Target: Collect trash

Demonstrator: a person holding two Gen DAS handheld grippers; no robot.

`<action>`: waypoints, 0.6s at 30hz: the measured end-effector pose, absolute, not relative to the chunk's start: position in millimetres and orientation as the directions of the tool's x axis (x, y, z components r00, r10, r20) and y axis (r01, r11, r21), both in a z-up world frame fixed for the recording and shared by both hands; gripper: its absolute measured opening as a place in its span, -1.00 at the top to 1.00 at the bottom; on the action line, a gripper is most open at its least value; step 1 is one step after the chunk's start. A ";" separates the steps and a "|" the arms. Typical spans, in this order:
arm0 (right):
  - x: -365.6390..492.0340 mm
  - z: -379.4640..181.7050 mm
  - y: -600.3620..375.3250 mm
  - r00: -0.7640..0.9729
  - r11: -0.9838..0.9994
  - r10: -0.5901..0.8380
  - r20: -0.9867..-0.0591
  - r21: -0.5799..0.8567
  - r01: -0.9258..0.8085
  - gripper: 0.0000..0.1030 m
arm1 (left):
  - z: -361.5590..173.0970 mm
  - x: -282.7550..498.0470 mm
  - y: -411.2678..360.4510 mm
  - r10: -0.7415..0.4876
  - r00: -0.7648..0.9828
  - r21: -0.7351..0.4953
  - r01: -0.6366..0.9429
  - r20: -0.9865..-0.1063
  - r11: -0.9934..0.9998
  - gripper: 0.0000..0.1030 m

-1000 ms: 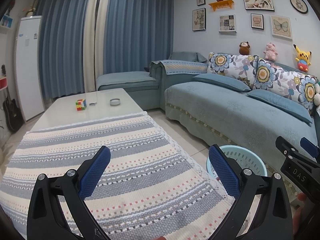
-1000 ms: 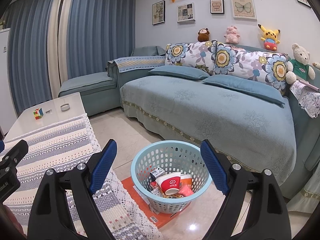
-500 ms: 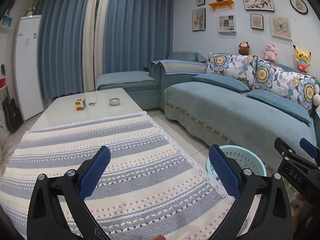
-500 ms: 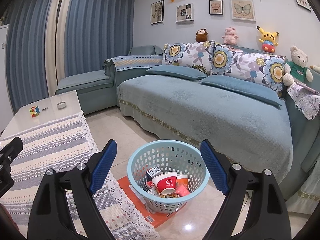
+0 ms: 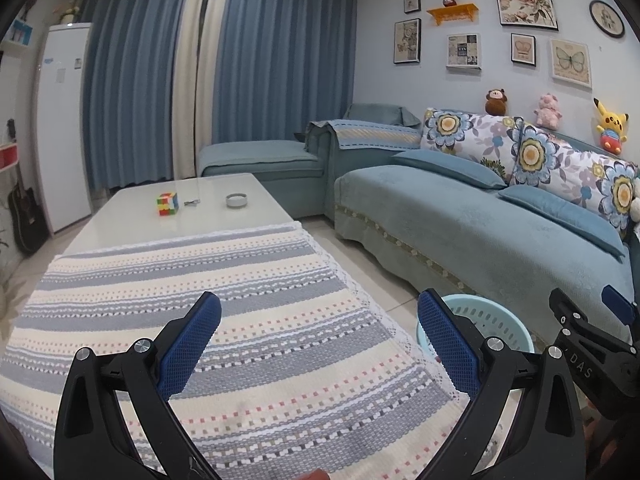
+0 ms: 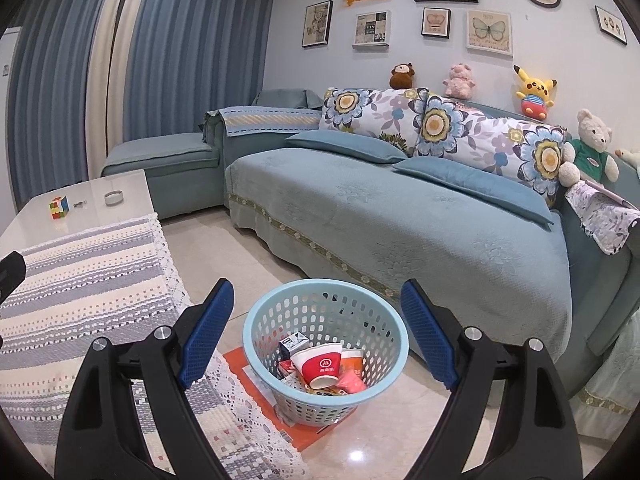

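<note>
A light blue perforated basket (image 6: 280,312) stands on the floor between the table and the sofa, on an orange sheet (image 6: 260,392). It holds a red and white paper cup (image 6: 320,368), a small dark carton (image 6: 294,342) and other wrappers. My right gripper (image 6: 316,336) is open and empty, held above the basket. My left gripper (image 5: 320,344) is open and empty above the striped tablecloth (image 5: 200,300). The basket's rim (image 5: 492,316) shows at the lower right of the left wrist view, next to the right gripper (image 5: 592,320).
A white coffee table (image 5: 132,220) carries a colour cube (image 5: 167,204), a small metal item (image 5: 193,202) and a round ashtray (image 5: 236,200). A teal sofa (image 6: 400,220) with flowered cushions and plush toys runs along the right. A white fridge (image 5: 60,120) and a guitar (image 5: 26,216) stand at the left.
The right wrist view has drifted slightly, so the basket sits lower and nearer the middle between the fingers. The left gripper has hardly moved. Both stay open.
</note>
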State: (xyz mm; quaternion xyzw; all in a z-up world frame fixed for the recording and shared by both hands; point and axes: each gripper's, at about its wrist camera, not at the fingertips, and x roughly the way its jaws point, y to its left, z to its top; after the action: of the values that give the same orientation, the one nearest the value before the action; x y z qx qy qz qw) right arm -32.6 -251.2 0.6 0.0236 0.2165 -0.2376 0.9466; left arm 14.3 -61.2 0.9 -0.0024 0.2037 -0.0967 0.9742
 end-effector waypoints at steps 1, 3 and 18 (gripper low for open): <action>-32.0 1.2 -251.5 0.793 0.886 -0.440 -0.422 -0.058 0.460 -0.58 | 1.0 13.8 -61.0 -0.189 0.899 -0.042 0.187 -0.395 0.981 -0.85; -32.0 1.2 -251.5 0.794 0.886 -0.439 -0.421 -0.058 0.460 -0.58 | 1.7 14.2 -61.1 -0.189 0.900 -0.040 0.188 -0.392 0.981 -0.85; -30.9 0.9 -253.4 0.793 0.886 -0.438 -0.423 -0.054 0.460 -0.58 | 6.0 9.6 -61.1 -0.165 0.913 -0.011 0.173 -0.374 0.985 -0.85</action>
State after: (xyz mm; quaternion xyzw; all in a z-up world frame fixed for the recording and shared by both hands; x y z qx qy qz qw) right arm -30.9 -253.4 0.9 0.0257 0.2172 -0.2372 0.9465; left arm 9.6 -61.1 6.0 0.0112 0.1902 -0.0865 0.9779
